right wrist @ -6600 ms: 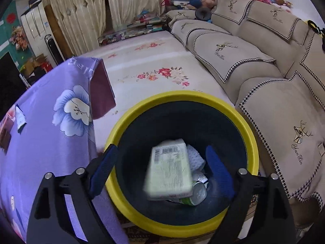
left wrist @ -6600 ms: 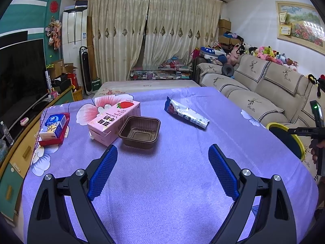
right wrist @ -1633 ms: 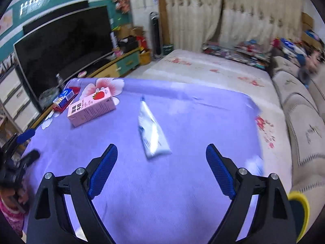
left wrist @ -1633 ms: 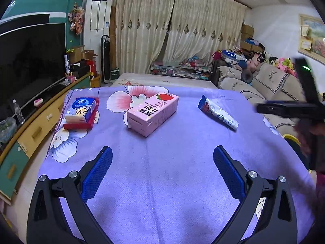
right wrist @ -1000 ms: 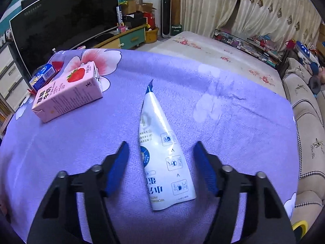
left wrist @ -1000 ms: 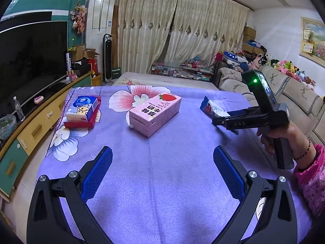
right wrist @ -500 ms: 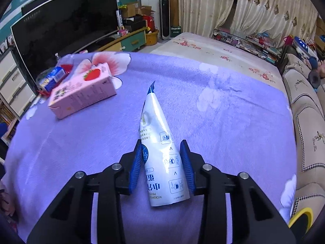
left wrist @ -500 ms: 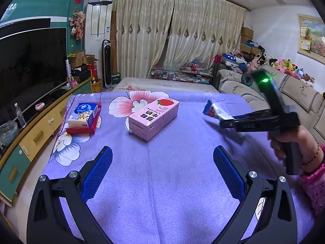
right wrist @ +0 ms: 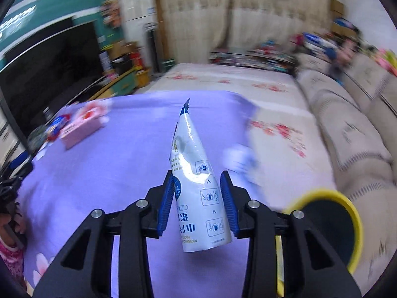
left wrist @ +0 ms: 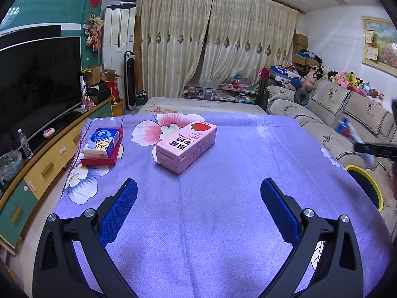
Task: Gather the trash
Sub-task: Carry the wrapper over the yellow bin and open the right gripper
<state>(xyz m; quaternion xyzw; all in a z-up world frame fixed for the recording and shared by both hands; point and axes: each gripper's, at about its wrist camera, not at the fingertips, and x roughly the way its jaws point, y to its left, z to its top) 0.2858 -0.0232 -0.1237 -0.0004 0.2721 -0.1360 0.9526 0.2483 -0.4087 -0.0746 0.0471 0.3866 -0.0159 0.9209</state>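
My right gripper (right wrist: 197, 181) is shut on a white and blue snack wrapper (right wrist: 196, 173) and holds it in the air above the purple table cloth (right wrist: 111, 173). The wrapper also shows blurred at the far right of the left wrist view (left wrist: 347, 130). The yellow-rimmed dark bin (right wrist: 327, 221) stands low to the right of it, beside the table. My left gripper (left wrist: 198, 198) is open and empty over the near table. A pink strawberry milk carton (left wrist: 186, 146) lies ahead of it.
A blue tissue pack on a red tray (left wrist: 101, 146) sits at the table's left. A TV and low cabinet (left wrist: 37, 149) run along the left. A beige sofa (left wrist: 347, 114) lines the right. The bin also shows in the left wrist view (left wrist: 364, 186).
My right gripper closed on the wrapper, lifted it off the table and swung right toward the bin. The left gripper has barely moved.
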